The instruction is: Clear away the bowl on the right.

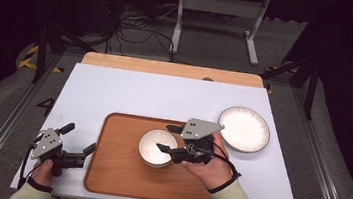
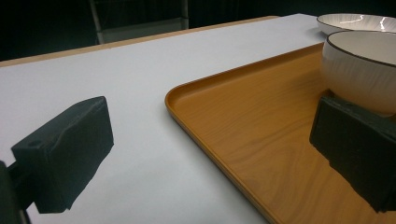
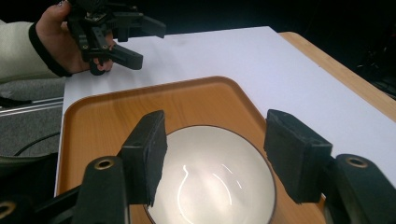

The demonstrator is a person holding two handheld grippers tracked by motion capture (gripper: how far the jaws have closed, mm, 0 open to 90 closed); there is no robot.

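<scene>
Both your claws stand open and empty: the right claw [image 3: 215,158] hovers over the bowl [image 3: 215,182] on the tray [image 1: 115,173]; the left claw [image 1: 79,141] waits beside the tray's left edge.

Glossy ceramic bowl [image 1: 157,147] on smooth wooden tray [image 1: 115,173].

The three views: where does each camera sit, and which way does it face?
High view: above the table's near side, looking forward and down; both forearms and grippers show.
Left gripper view: on the left gripper, looking across the tray toward the bowl.
Right gripper view: on the right gripper, looking down over the bowl; open jaws show.
All share bowl and tray.
</scene>
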